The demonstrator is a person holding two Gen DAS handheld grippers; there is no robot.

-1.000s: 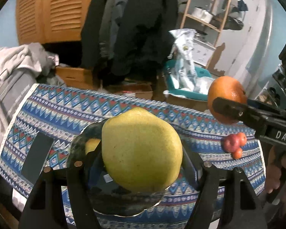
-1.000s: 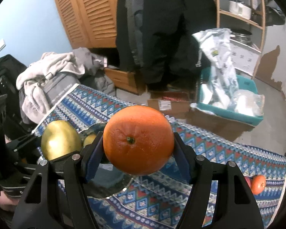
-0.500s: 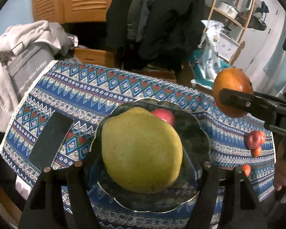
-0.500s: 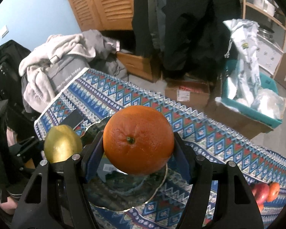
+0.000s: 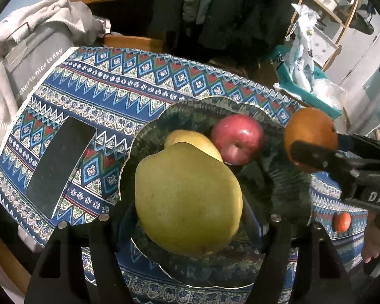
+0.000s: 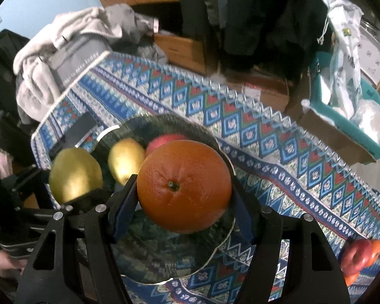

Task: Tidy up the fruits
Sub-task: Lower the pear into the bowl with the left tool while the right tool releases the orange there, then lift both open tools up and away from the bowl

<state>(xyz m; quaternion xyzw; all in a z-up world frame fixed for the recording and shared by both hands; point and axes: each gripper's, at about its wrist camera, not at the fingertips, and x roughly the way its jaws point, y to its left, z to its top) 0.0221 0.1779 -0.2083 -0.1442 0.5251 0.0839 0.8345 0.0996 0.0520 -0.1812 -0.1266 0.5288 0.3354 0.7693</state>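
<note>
Over the plate (image 5: 149,136), the left hand-held gripper (image 5: 190,225) clenches a pear (image 5: 187,200) and the right hand-held gripper (image 6: 182,202) an orange (image 6: 183,185); an apple (image 5: 236,138) and a yellow fruit (image 5: 190,140) lie in the plate. Only the left view shows the whole phone (image 5: 60,167) left of the plate; only the right shows bare cloth (image 6: 278,152) to its right

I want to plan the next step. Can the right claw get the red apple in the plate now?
Probably not: the right claw is shut on the orange, so it has no free grip for the red apple.
</note>
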